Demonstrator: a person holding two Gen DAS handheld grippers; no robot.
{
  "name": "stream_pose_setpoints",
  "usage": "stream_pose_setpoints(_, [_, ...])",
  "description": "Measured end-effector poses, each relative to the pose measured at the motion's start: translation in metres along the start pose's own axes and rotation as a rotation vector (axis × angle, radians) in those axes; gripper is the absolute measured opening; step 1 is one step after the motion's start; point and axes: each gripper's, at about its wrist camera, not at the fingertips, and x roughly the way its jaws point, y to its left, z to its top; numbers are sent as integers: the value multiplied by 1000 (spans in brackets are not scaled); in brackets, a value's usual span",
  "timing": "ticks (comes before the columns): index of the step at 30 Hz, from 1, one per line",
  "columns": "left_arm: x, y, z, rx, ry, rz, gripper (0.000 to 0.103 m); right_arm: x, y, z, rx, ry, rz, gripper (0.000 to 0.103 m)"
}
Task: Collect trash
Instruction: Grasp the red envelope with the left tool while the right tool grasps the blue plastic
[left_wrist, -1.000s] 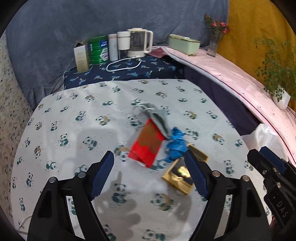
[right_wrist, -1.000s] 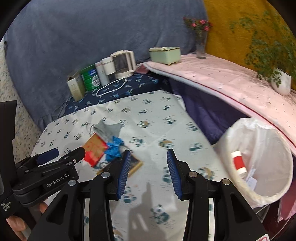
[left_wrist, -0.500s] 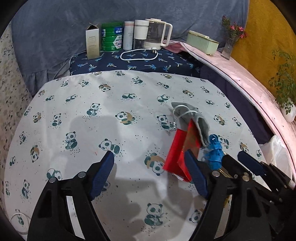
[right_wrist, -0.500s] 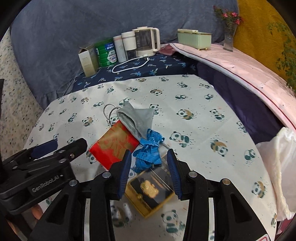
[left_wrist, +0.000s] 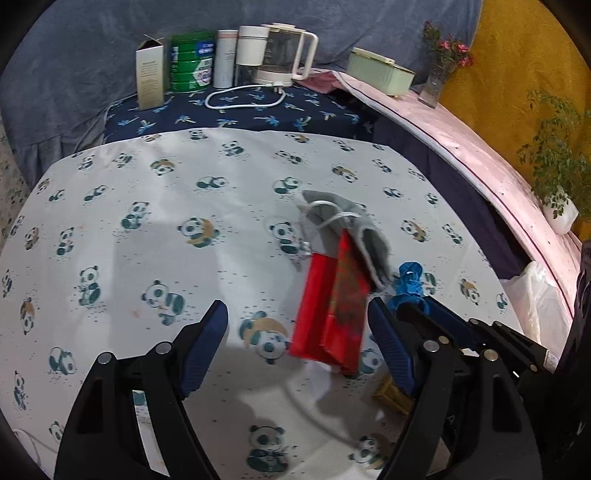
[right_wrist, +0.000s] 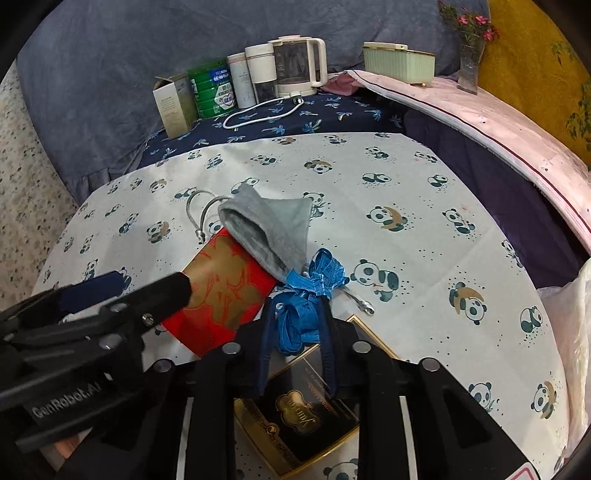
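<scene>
Ribbon: crumpled blue ribbon (right_wrist: 308, 301) lies on the panda-print surface (right_wrist: 406, 192) at the near middle of the right wrist view, its lower loops between the right gripper's fingers.
Right gripper: right gripper (right_wrist: 295, 343) has just been closing – its blue pads press the ribbon from both sides.
Left gripper: left gripper (left_wrist: 295, 343) has its fingers spread wide, nothing between them but cloth; the red packet's near end sits just inside its right finger.
Red packet: red packet (left_wrist: 330, 314) lies flat at 9 o'clock of the ribbon, touching it.
Grey pouch: grey pouch (right_wrist: 267, 229) overlaps the packet's far end at 11 o'clock of the ribbon, its silver cord looping out toward 10 o'clock.
Gold box: black-and-gold box (right_wrist: 303, 417) lies at 6 o'clock of the ribbon, under the right gripper.
Bag: white plastic bag (right_wrist: 576, 332) – at 3 o'clock, off the surface's edge.
Far items: kettle (right_wrist: 299, 66), green tin (right_wrist: 212, 92) and small carton (right_wrist: 171, 105) stand at 12 o'clock on the dark blue cloth.
</scene>
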Motion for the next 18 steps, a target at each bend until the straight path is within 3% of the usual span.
stream_pose_setpoints(1, [0,-3,-1,3,0,-4,74,-3,-3,0,6,-8,0,10])
stream_pose_setpoints(5, [7,-10,0,-7,7,-9,72,-13,-11,-2,11,-32,-14,10])
stream_pose_setpoints(10, [16,-15,2,1,37,-6,49,-26,-26,-4,46,-62,-28,9])
stream_pose_setpoints(12, [21,-16,-1,14,64,-4,25,-33,-32,-5,63,-75,-33,9])
stream_pose_setpoints(18, [8,-20,-11,4,48,1,5,-52,-45,-9,91,-96,-38,9])
